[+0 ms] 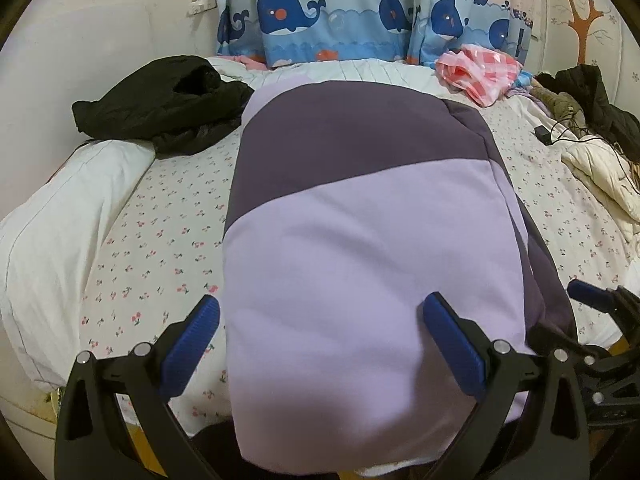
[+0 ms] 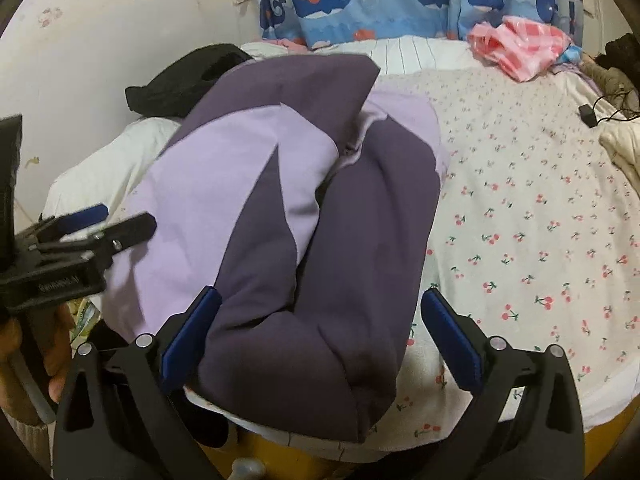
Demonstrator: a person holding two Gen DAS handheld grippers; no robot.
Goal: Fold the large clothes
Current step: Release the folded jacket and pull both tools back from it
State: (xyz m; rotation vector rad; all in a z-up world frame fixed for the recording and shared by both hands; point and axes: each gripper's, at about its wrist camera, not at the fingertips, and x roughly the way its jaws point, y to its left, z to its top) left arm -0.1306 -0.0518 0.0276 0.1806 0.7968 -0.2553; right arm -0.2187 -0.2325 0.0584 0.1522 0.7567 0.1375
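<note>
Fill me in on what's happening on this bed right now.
A person holds a two-finger gripper in each hand, working on a large purple and lilac garment that lies partly folded on the cherry-print bed sheet. The left gripper and the right gripper are both open at the garment's near edge, one on each side, gripping nothing. A black garment and a pink checked bag lie farther back, untouched.

Both claws [image 1: 320,340] [image 2: 320,336] agape (blue pads)
</note>
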